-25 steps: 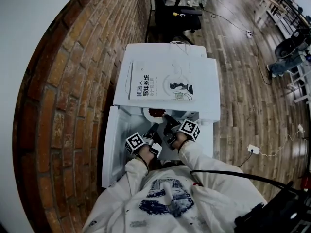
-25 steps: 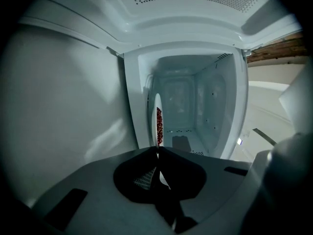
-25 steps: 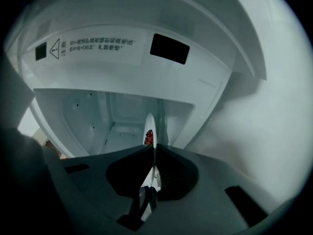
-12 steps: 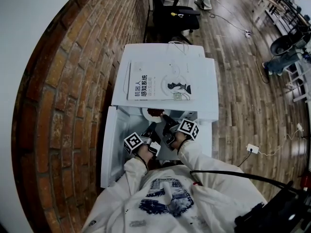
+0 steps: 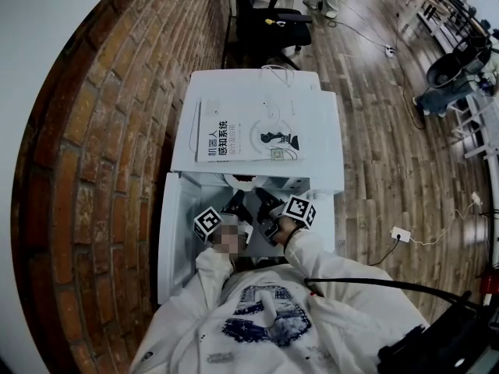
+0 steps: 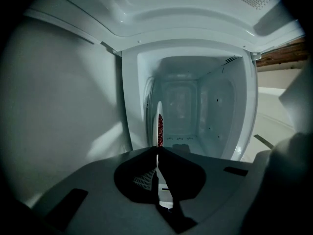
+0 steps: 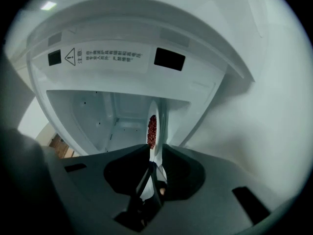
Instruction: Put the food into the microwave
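Fingers [image 6: 98,175] on the left gripper [image 6: 157,152] are pinching the near rim of the plate [image 7: 157,117], and they've just been squeezing in a touch tighter with that rim between them. The right gripper [image 7: 154,155] has its fingers nipped on the rim too, a bit further round. So it's a two-handed carry, which I'd guess is to stop the plate tipping, since a thin rim held at one spot would want to droop. Both gripper views show the plate edge-on with the red food [image 7: 151,128] heaped on one face, so I read it as one jaw over and one under the rim, plate kept flat. In the head view the plate sits at the mouth of the microwave [image 5: 321,131], mostly tucked under its front edge, with the door [image 5: 173,232] swung wide to the left so both grippers fit in side by side. Cavity [image 6: 188,106] ahead looks bare. Can't tell if the plate is resting on anything yet, so I'd call it mid-insert: push in, lower, let go. Book [image 5: 245,135] lies on top, out of the way.
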A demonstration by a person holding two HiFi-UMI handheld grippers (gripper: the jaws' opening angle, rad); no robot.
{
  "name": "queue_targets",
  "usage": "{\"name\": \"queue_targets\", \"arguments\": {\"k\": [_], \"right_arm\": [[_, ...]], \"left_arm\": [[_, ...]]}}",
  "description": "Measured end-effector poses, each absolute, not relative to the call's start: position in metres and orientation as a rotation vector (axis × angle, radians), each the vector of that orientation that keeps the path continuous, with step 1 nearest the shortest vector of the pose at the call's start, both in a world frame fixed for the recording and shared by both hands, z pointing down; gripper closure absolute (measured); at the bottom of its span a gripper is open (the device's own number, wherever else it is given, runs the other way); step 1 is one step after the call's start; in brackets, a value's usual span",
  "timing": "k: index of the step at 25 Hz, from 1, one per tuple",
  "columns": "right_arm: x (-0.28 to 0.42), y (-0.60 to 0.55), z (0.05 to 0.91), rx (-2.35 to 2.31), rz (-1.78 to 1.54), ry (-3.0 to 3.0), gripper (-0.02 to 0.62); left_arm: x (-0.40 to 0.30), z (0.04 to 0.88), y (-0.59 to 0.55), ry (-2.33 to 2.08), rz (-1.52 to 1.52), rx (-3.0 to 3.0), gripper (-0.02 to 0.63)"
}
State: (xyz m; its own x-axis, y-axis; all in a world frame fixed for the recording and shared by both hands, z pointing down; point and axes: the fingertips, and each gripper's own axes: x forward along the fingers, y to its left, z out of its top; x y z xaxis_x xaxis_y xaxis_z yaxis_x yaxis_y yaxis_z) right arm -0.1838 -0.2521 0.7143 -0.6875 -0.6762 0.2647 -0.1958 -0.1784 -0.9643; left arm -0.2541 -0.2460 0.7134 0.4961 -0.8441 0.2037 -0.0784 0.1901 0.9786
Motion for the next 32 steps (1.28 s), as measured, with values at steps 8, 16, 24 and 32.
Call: {"name": "queue_targets", "arguments": {"k": [8,16,24,32], "right_arm": [[-0.178,-0.248,0.714,-1.002,-1.934,1.735,0.529],[-0.177,-0.248,0.713,-1.009,-1.930,1.732,0.529],[-0.177,-0.243,0.712,-1.005,-1.937,1.737,0.529],[-0.174,-0.233,0.701,-0.974,-1.937,1.772,0.529]], "left_arm": [[-0.257,0.717,-0.259,-0.949,-0.675,1.255,0.588],[-0.260,0.716,-0.269,-0.987,-0.664,1.230,0.588],[-0.262,0.712,-0.266,-1.006,-0.638,1.271,0.584],[-0.254,0.695,-0.248,-1.020,-0.600,1.348,0.583]]}}
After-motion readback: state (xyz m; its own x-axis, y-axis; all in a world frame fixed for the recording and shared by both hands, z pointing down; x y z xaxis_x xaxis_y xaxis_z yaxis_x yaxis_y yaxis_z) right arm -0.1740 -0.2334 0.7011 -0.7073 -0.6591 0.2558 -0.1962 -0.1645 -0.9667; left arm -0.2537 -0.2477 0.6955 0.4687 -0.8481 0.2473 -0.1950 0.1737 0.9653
